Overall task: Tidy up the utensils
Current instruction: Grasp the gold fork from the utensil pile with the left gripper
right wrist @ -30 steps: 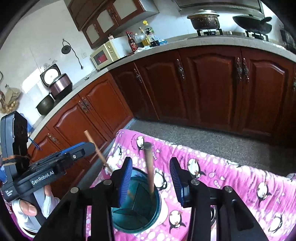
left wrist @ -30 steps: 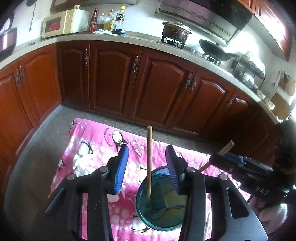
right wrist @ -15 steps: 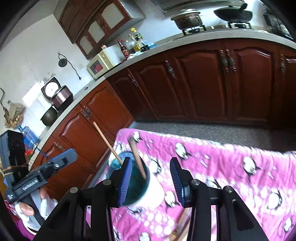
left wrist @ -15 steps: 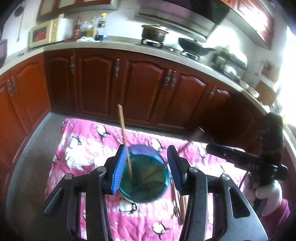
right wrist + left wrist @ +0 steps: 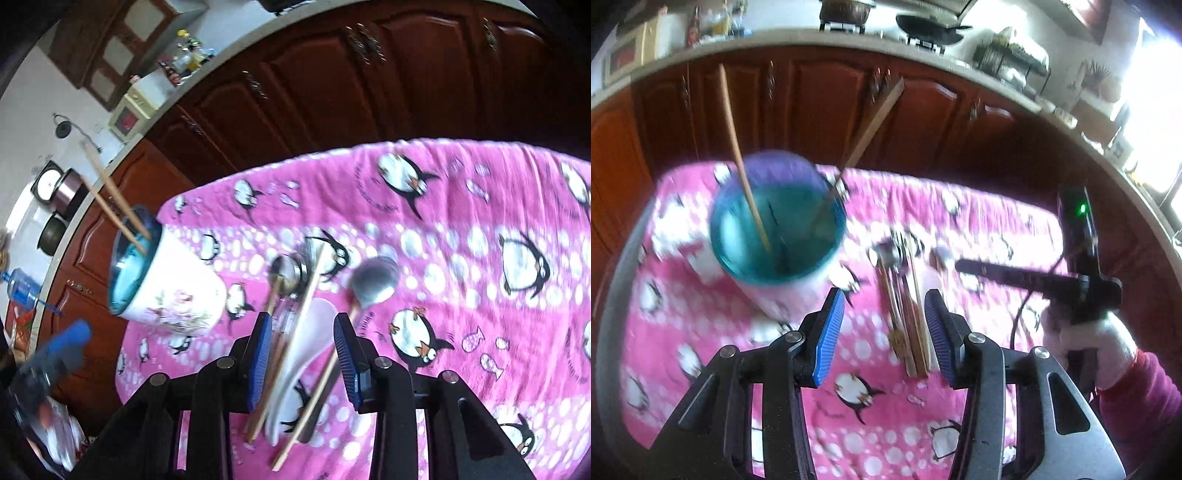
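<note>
Two wooden-handled utensils [image 5: 746, 188] stand in your blue-lined white holder [image 5: 779, 236] — the spoon pile [image 5: 295, 314] remains; left gripper [image 5: 882, 332] apart and empty, right gripper [image 5: 301, 354] closing, nothing clamped.

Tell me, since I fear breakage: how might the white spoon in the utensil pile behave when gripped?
The white spoon looks glossy and ceramic, so probably slippery between the pads and brittle if dropped. It lies tangled with wooden chopsticks, so lifting it may drag those along. The right gripper, jaws closing, straddles the pile without visibly pressing on anything.
</note>
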A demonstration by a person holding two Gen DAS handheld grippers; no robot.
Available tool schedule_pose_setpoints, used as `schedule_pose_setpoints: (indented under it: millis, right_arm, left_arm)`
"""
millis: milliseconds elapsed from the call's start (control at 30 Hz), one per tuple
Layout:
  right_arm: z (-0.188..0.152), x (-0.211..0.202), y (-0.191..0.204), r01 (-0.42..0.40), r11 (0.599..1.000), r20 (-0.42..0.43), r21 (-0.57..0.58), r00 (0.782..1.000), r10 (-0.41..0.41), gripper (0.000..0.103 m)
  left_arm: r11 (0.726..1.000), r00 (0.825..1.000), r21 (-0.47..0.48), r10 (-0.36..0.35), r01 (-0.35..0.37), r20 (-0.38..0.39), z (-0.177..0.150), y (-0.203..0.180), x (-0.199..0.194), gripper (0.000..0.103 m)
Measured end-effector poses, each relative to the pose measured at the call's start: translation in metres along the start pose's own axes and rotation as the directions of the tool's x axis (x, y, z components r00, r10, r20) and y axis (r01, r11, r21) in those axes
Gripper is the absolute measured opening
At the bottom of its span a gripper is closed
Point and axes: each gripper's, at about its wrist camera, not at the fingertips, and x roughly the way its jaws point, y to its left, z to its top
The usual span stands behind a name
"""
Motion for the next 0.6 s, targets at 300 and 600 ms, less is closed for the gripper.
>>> schedule_pose_setpoints:
  millis: [300, 600]
  right_arm:
    - [0.000, 0.010, -0.005, 0.007, 1.000, -0.007, 0.021, 1.000, -0.006, 0.032]
    - [0.005, 0.018, -0.023, 0.050, 0.997, -0.013, 0.056, 0.999, -0.050, 0.030]
  left_arm:
    - [0.999, 0.996, 0.001, 0.037, -0.037, -0.075, -0.014, -0.016, 0.057, 0.045]
    - [0.998, 0.991, 0.007, 0.058, -0.057, -0.118, -0.005, -0.020, 0.092, 0.045]
